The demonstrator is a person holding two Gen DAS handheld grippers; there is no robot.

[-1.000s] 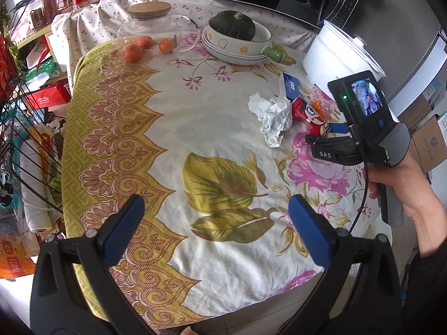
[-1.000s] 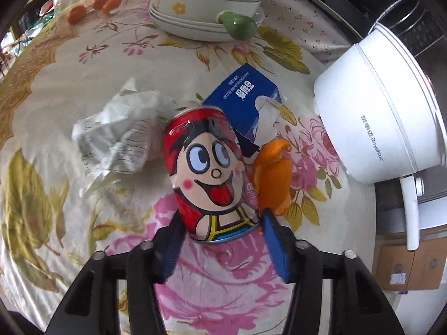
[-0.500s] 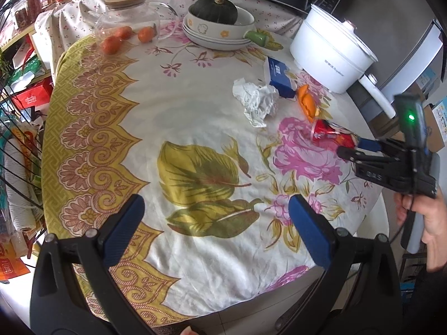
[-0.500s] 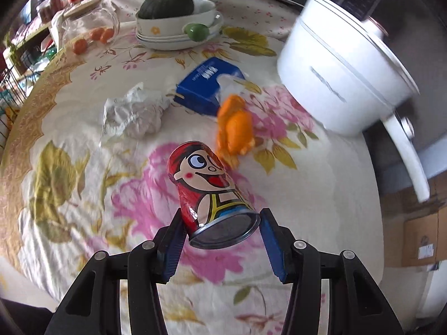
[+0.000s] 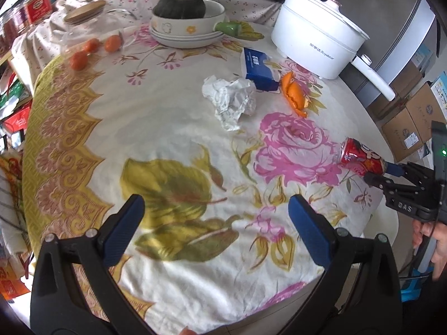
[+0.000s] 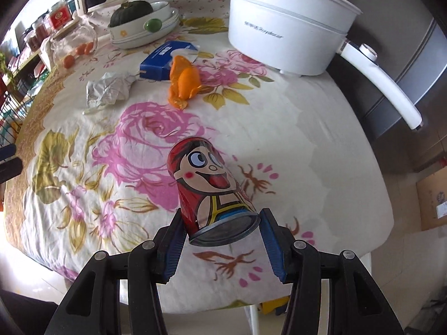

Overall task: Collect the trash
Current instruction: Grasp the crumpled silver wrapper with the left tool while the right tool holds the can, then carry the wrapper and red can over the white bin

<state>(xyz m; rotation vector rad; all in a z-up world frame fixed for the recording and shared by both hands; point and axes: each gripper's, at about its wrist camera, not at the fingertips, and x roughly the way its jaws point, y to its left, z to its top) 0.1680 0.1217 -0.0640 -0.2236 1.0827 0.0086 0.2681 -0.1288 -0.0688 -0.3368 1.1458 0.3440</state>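
- My right gripper [image 6: 220, 230] points steeply down, its blue ribbed pads clamped on the base of a glossy red cartoon can [image 6: 208, 187], held tilted above the desk's [image 6: 321, 128] near edge.
- My left gripper [image 5: 215, 223] hangs wide and empty over the floral cloth.
- Farther off lie crumpled paper [image 5: 230, 99], curled orange peel [image 5: 294, 96], and a blue box [image 5: 258, 68].

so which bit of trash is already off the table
The red cartoon-print can, clamped in the right tool. The crumpled white paper and orange peel lie on the flowered tablecloth.
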